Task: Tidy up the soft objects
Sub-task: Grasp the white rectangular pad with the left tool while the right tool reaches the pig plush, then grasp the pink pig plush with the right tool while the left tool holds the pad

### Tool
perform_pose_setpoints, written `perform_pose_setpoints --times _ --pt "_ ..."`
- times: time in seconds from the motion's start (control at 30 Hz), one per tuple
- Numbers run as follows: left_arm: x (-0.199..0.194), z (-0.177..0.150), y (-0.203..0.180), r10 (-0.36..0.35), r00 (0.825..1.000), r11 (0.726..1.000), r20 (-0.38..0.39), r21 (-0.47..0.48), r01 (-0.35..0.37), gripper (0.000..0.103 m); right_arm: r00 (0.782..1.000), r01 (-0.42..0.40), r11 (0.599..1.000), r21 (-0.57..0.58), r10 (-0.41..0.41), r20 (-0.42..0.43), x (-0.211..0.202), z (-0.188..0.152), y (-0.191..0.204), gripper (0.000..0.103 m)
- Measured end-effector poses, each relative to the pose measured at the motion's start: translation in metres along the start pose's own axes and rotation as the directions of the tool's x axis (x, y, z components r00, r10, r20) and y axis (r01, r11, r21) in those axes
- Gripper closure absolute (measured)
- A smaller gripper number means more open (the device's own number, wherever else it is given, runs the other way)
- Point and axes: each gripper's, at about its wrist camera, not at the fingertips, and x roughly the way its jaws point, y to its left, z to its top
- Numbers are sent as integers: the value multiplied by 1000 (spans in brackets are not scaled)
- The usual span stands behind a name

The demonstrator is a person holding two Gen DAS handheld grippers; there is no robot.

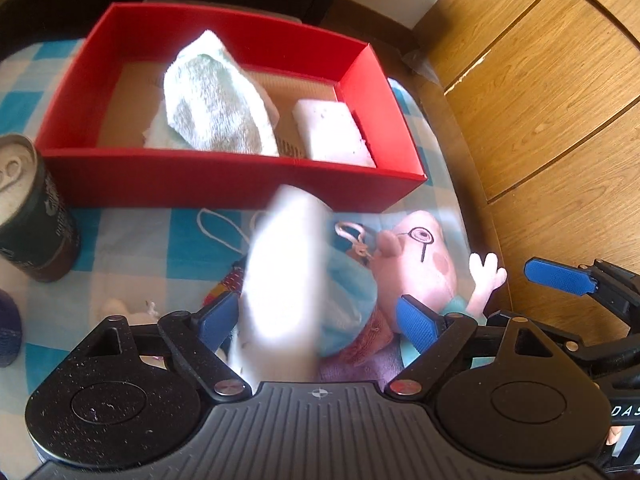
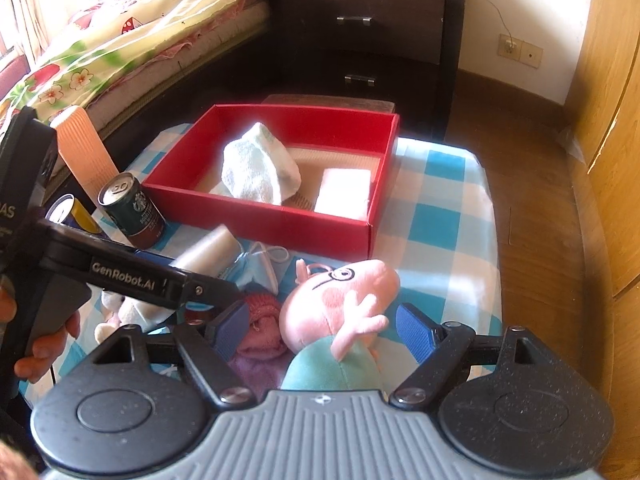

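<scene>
A red box [image 1: 224, 184] [image 2: 280, 222] on the checked cloth holds a pale towel [image 1: 216, 100] [image 2: 260, 168] and a white sponge [image 1: 332, 132] [image 2: 344, 192]. My left gripper [image 1: 320, 316] is open; a blurred white soft item [image 1: 284, 280] stands between its jaws, touching the left finger, and it shows in the right wrist view [image 2: 204, 256]. A pink pig plush [image 1: 424, 256] [image 2: 344, 300] lies in front of the box. My right gripper [image 2: 324, 328] is open around the plush's body. A blue face mask [image 2: 256, 268] and a pink knit item [image 2: 260, 320] lie beside the plush.
A dark drink can [image 1: 36, 216] [image 2: 132, 212] stands left of the box, with a yellow-blue can [image 2: 76, 216] beside it. A small white toy [image 1: 120, 308] lies at the near left. Wooden floor [image 1: 540, 120], a dark dresser [image 2: 368, 40] and a bed [image 2: 120, 40] surround the table.
</scene>
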Motion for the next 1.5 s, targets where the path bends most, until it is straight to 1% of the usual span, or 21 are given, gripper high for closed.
perform_pose_setpoints --times 0.1,0.13,0.17,0.23,0.27,0.37,0.4,0.47,0.57,0.6,0.67,0.7,0.73,0.83,0.97,1.03,1.13,1.27,1.43,1.5 --pt "0 0 0 12 1000 1000 6 -5 -12 21 1000 -3 1000 0 3 -6 1 0 -1 44" --pt "-2 1 0 13 1000 1000 9 -8 -12 25 1000 -4 1000 0 4 -7 2 0 -2 44" --pt "-4 1 1 11 1000 1000 14 -13 -10 28 1000 -4 1000 0 4 -7 2 0 -2 44" --pt "-11 2 2 -1 1000 1000 25 -26 1 37 1000 -6 1000 -4 6 -7 2 0 -2 44" --pt "-14 3 3 -5 1000 999 30 -33 6 43 1000 -7 1000 -5 7 -7 2 0 -2 44" --pt "-20 3 6 -5 999 999 35 -52 7 51 1000 -11 1000 -7 11 -12 4 0 -1 44" --pt "-20 2 8 1 999 998 33 -62 1 54 1000 -12 1000 -9 12 -12 4 -1 -1 44" --pt "-17 0 11 22 1000 996 17 -83 -20 61 1000 -15 1000 -10 15 -12 4 0 1 44" --pt "-13 -2 14 68 998 994 3 -86 -67 71 1000 -23 1000 -15 23 -5 4 0 3 44" --pt "-14 -2 13 78 997 994 11 -74 -77 72 1000 -25 1000 -17 25 -4 4 0 4 44" --pt "-22 -2 12 96 994 994 46 -63 -93 78 1000 -25 1000 -19 25 -5 5 1 5 44" --pt "-26 -1 11 100 993 994 58 -59 -97 78 1000 -23 1000 -17 23 -6 6 1 4 44" --pt "-29 -1 11 103 992 993 70 -58 -99 83 1000 -19 1000 -14 19 -8 7 1 3 44" --pt "-32 -1 11 103 992 993 77 -60 -99 84 1000 -13 1000 1 13 -13 8 1 0 44" --pt "-30 -3 6 110 991 994 71 -36 -107 84 1000 -5 1000 15 5 -24 11 1 -5 44" --pt "-32 -3 5 107 991 994 78 -32 -105 84 999 -1 1000 14 2 -47 16 0 -5 44" --pt "-37 -1 5 83 992 996 93 -43 -79 84 996 -3 1000 17 5 -88 25 -2 -5 44" --pt "-41 0 3 55 993 998 102 -46 -51 84 990 -28 998 63 36 -136 39 -6 -10 44" --pt "-41 0 1 44 994 998 99 -40 -40 84 984 -8 997 78 22 -176 61 -8 -11 44" --pt "-41 0 2 38 995 999 97 -39 -34 84 981 -6 995 103 26 -194 70 -9 -14 44"
